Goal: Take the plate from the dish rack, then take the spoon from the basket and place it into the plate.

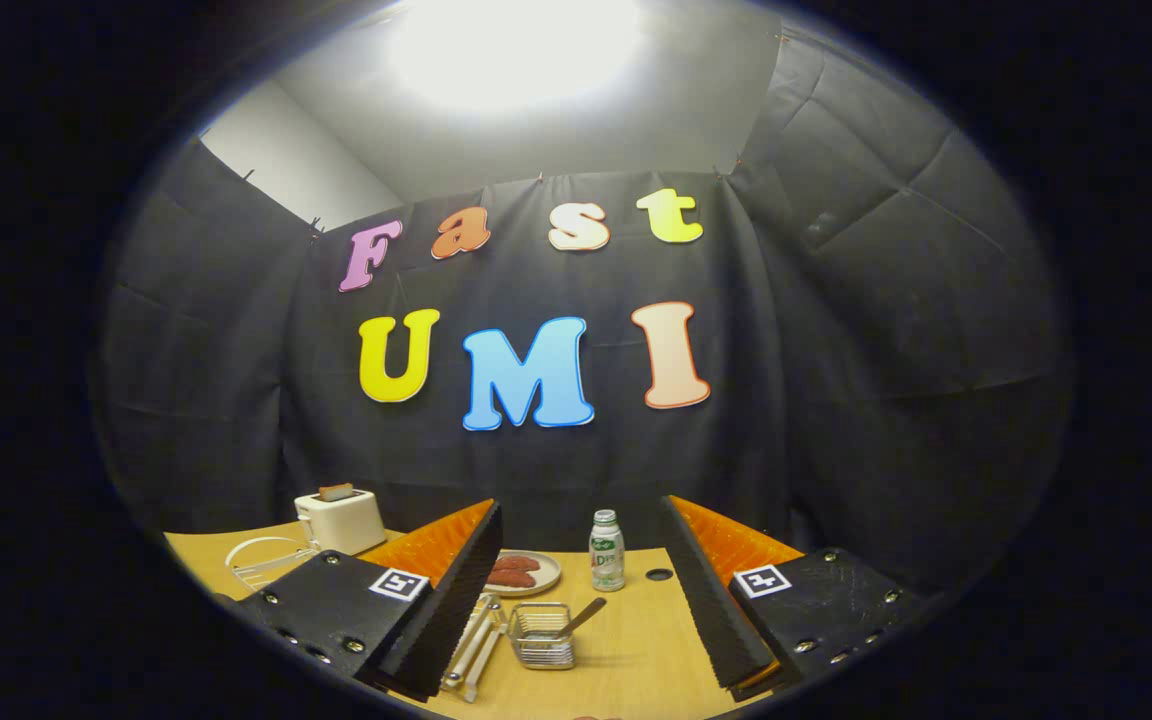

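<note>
The gripper (581, 590) is spread wide above the wooden counter (636, 650), holding nothing. Between its fingers sits a small wire basket (542, 634) with a spoon (581, 616) leaning out toward 2 o'clock. Beyond the basket, at 11 o'clock, a plate (524, 573) carries red food; a bottle (606, 551) stands just beside it. A white dish rack (266, 560) and toaster (341, 520) sit at 10 o'clock.

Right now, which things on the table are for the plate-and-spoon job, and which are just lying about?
For the job:
- dish rack, white wire
- wire basket
- spoon, standing in the basket
- gripper, fingers open, touching nothing

Just lying about:
- toaster with toast
- drink bottle
- plate of red food
- tongs beside the basket
</note>
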Demonstrator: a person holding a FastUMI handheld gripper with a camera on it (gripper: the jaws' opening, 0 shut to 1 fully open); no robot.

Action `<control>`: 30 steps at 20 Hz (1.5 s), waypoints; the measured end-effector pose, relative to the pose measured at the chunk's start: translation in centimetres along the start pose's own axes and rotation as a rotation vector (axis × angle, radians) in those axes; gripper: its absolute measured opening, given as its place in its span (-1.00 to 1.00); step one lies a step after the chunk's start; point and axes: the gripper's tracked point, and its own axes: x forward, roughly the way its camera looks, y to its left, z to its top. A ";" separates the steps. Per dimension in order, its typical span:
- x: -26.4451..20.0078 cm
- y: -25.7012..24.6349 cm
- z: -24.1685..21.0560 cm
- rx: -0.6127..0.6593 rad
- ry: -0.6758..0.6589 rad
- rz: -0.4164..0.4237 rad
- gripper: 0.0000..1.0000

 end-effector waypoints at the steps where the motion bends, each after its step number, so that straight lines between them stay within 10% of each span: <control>1: 0.0 1.1 -0.6 0.003 0.028 0.014 0.91; 14: 5.0 14.5 -3.9 0.074 0.386 0.179 0.92; 30: 11.6 18.3 -16.9 0.091 0.999 0.256 0.94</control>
